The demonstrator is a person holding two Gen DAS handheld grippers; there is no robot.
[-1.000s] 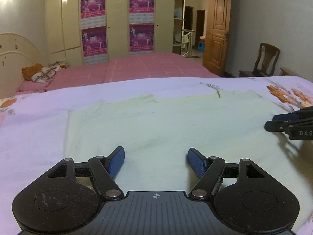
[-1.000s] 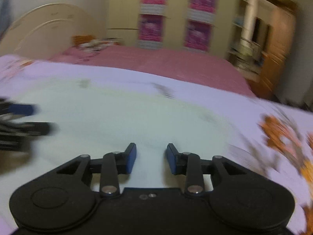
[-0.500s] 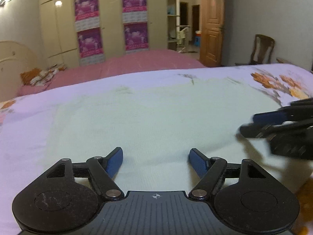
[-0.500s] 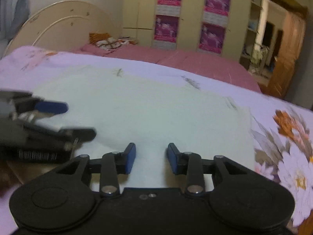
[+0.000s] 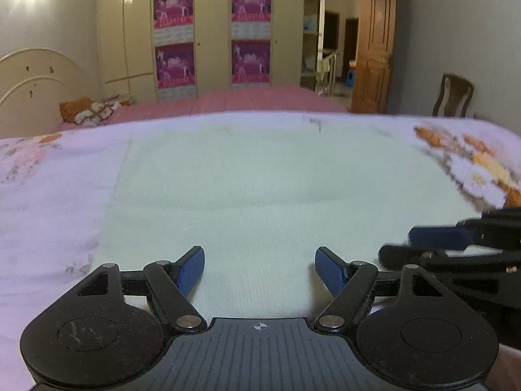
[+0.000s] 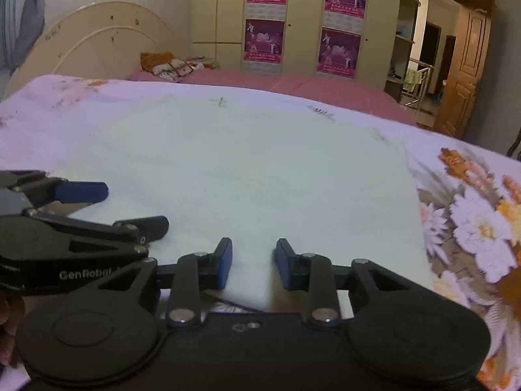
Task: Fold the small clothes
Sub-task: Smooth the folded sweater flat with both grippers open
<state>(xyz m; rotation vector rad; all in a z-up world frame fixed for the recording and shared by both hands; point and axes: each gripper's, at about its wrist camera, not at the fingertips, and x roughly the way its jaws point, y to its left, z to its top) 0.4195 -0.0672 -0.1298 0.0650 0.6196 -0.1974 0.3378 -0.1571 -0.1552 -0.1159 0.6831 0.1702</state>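
Note:
A pale green cloth (image 5: 267, 189) lies flat on a lilac flowered bedsheet (image 5: 49, 195); it also shows in the right wrist view (image 6: 247, 169). My left gripper (image 5: 259, 265) is open and empty, just above the cloth's near edge. My right gripper (image 6: 253, 262) is open with a narrower gap and empty, over the same near edge. The two grippers are side by side: the right one shows in the left wrist view (image 5: 423, 244), and the left one shows in the right wrist view (image 6: 107, 205).
A second bed with a pink cover (image 5: 228, 101) stands behind, with a cream headboard (image 6: 97, 42) and a patterned pillow (image 5: 88, 110). Wardrobes with magenta posters (image 5: 211, 32) line the far wall. A wooden door (image 5: 374, 55) and a chair (image 5: 452, 94) are at the right.
Both grippers have drawn back toward the cloth's near edge and closer to each other. Their jaws stayed open and empty. The cloth has not moved.

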